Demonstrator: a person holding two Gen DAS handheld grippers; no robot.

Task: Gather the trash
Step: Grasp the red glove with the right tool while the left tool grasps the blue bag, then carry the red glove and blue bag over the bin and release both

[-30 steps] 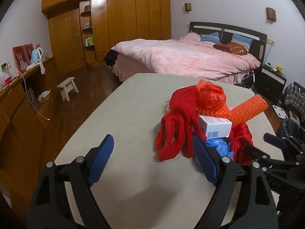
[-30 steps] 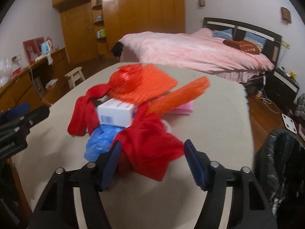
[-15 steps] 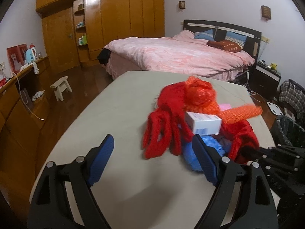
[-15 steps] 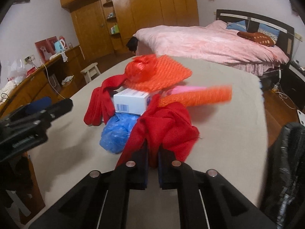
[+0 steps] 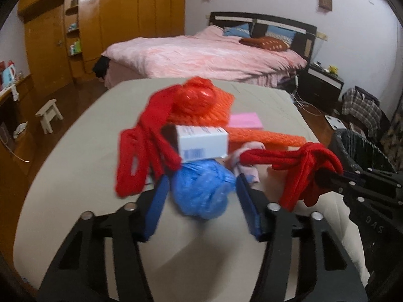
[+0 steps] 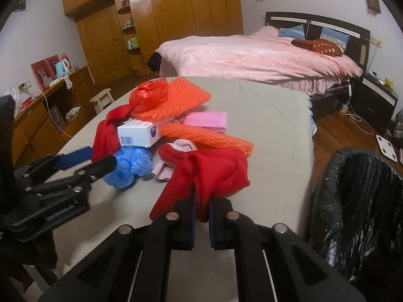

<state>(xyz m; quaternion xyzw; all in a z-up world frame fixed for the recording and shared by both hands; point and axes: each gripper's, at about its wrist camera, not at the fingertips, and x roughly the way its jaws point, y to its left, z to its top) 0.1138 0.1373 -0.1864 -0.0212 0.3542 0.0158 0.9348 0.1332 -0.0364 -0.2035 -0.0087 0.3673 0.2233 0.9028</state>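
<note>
A pile of trash lies on the grey table (image 5: 75, 176): a crumpled blue plastic bag (image 5: 201, 191), a white box (image 5: 202, 144), red cloth straps (image 5: 136, 158), orange foam netting (image 5: 264, 136), a red plastic bag (image 5: 199, 97) and a pink packet (image 5: 245, 120). My left gripper (image 5: 200, 205) is open, its jaws on either side of the blue bag (image 6: 131, 166). My right gripper (image 6: 201, 209) is shut on a red cloth (image 6: 209, 173) and lifts it off the table; it also shows in the left wrist view (image 5: 307, 168).
A bin lined with a black bag (image 6: 360, 201) stands by the table's right edge. A pink bed (image 6: 252, 58) lies behind, a wooden wardrobe (image 6: 163, 25) and a counter (image 6: 37, 115) at the left, a small stool (image 6: 102, 99) on the floor.
My left gripper moved forward until its jaws straddle the blue bag. My right gripper closed on the red cloth and pulled it up and to the right.
</note>
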